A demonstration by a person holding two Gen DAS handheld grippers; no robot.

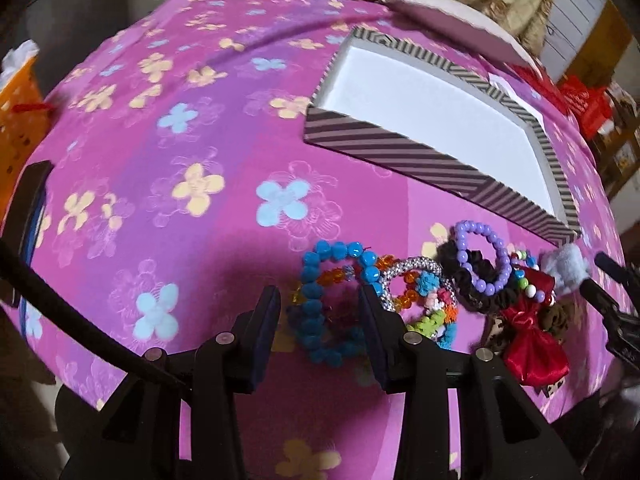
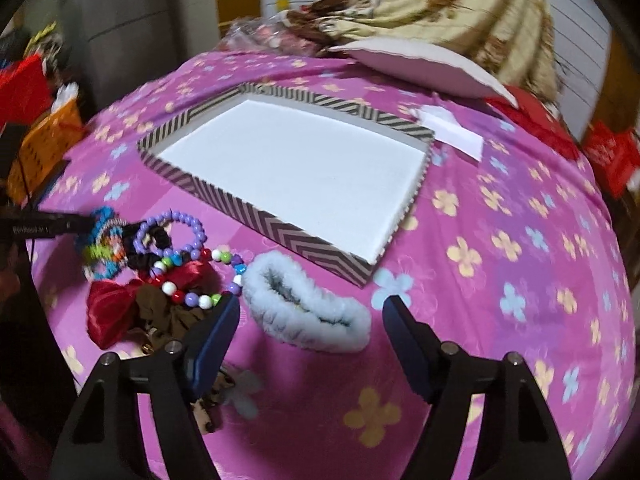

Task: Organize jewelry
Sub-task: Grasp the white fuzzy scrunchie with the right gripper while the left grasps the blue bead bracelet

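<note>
So the jewelry is all sitting in one tangled heap near the front edge of the bed, just in front of the striped box [image 2: 256, 216], which is lying open with nothing showing on its white lining. The blue bead bracelet [image 1: 320, 304] is lying at the left end of the heap, overlapping an orange bead strand [image 1: 340, 276] and a silver bangle [image 1: 416, 268]. The purple bead bracelet [image 1: 484, 256] is resting on a black scrunchie [image 1: 472, 284], with a red bow [image 1: 528, 344] next to it, and the fluffy blue scrunchie [image 2: 308, 300] is lying at the right end, just beside the box corner.

The left gripper [image 1: 320, 316] is hanging wide open right over the blue bracelet, gripping nothing. The right gripper [image 2: 312, 320] is also spread wide and empty, straddling the fluffy scrunchie.

My worry: everything's overlapping, so closing on the blue bracelet could be dragging the orange strand and bangle along too. Beads are round and slippery, so they could be popping out of the pads. The floral bedspread [image 2: 500, 240] is soft, so pressing down may be bunching fabric into the grip.
</note>
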